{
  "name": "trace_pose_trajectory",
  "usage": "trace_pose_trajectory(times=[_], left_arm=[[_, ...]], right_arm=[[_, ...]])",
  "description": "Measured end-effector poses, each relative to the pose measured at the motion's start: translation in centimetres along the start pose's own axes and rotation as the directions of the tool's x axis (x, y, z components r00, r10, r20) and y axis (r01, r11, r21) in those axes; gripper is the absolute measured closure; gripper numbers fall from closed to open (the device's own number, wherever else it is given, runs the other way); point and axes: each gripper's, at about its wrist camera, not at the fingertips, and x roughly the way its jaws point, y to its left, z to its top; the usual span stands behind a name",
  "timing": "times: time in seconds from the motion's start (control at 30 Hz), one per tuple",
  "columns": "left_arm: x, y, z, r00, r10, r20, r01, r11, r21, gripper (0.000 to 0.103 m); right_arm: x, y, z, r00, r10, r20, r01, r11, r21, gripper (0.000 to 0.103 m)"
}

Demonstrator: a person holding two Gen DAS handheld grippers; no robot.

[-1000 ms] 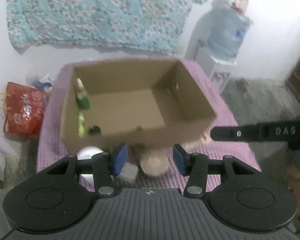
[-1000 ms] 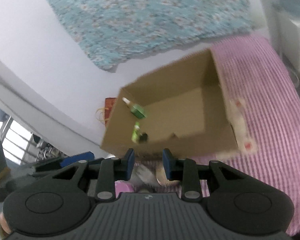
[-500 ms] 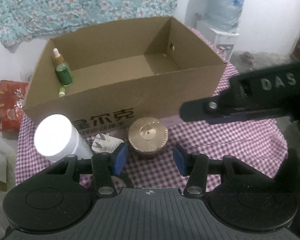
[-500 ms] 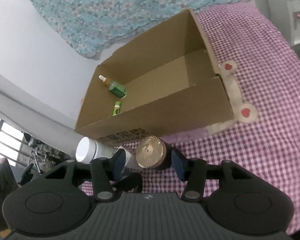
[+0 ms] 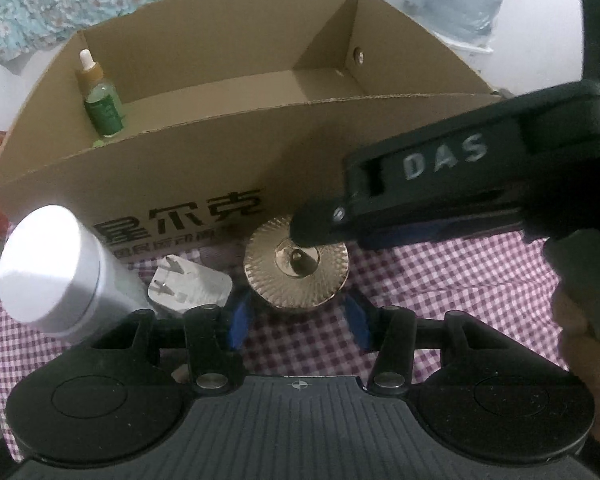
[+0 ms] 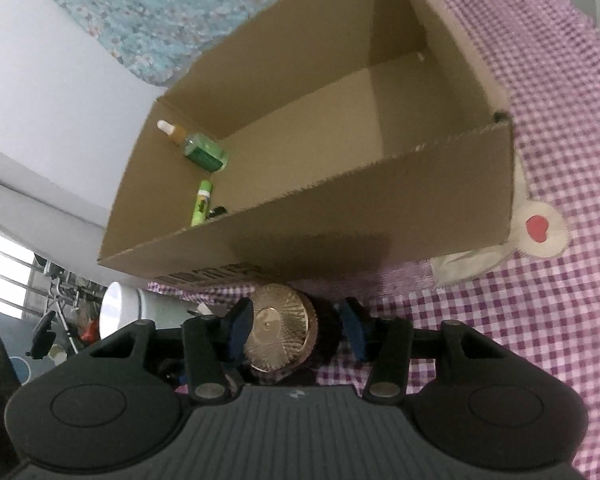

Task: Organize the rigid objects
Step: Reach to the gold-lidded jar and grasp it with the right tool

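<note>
Both tools converge on the gold-lidded jar (image 6: 280, 334) before the cardboard box (image 6: 340, 216), the right tool (image 6: 296, 326) open astride it for boxing, the left tool (image 5: 298, 318) open, empty.

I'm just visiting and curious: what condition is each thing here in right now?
cardboard box: open-topped, mostly empty.
dropper bottle: capped, inside box.
green tube: lying in box.
gold-lidded jar: on cloth, between right gripper pads.
white bottle: capped.
left gripper: open, empty.
</note>
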Motion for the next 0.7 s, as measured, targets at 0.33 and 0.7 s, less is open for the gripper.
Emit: trace_pose_trajectory(times=[0.33, 0.7], left_arm=[[-0.5, -1.1, -0.1, 1.0, -0.02, -0.002, 0.02, 0.998, 0.056, 0.053], [-1.1, -4.8, -0.9, 0.996, -0.092, -0.006, 0.092, 0.985, 0.143, 0.053]], right_arm=[[0.0, -1.0, -0.4, 0.998, 0.032, -0.051, -0.031, 0.999, 0.025, 0.057], [-3.1, -3.7, -2.8, 0.999, 0.007, -0.053, -0.003, 0.996, 0.088, 0.057]])
